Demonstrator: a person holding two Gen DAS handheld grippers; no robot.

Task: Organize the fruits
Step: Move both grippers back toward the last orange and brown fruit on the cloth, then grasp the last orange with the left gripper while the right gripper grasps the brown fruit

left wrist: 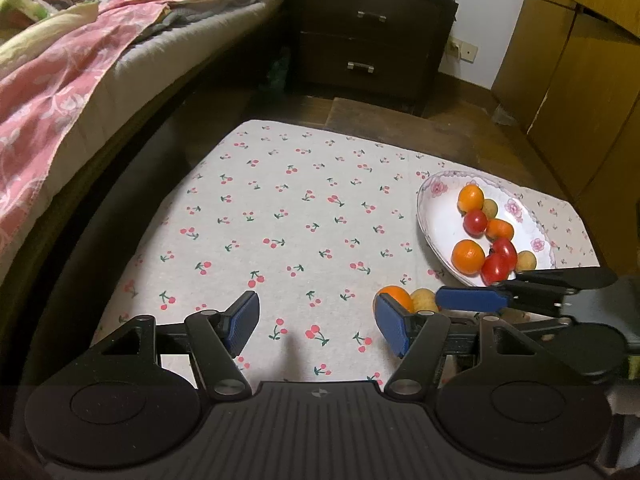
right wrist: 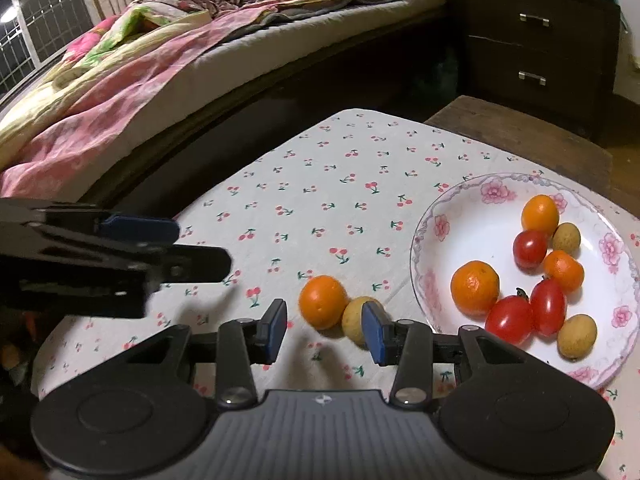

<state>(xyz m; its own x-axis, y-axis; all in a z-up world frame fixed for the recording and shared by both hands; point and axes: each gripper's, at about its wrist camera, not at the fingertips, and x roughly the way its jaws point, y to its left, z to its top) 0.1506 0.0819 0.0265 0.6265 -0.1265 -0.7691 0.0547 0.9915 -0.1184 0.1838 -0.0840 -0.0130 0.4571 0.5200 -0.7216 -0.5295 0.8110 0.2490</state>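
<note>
While an orange (right wrist: pixel 323 301) and a yellow fruit (right wrist: pixel 357 319) lie touching on the bench (right wrist: pixel 320 200) just left of the plate (right wrist: pixel 472 224), the right tool (right wrist: pixel 325 330) hovers level near them, fingers apart and empty. The left tool (left wrist: pixel 316 322), also spread and empty, hangs level farther left.

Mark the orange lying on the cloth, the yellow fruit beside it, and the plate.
orange on the cloth (right wrist: pixel 323 301), right wrist view, middle of its peel.
yellow fruit (right wrist: pixel 354 317), right wrist view, its visible left half.
plate (right wrist: pixel 468 236), right wrist view, bare white inside.
</note>
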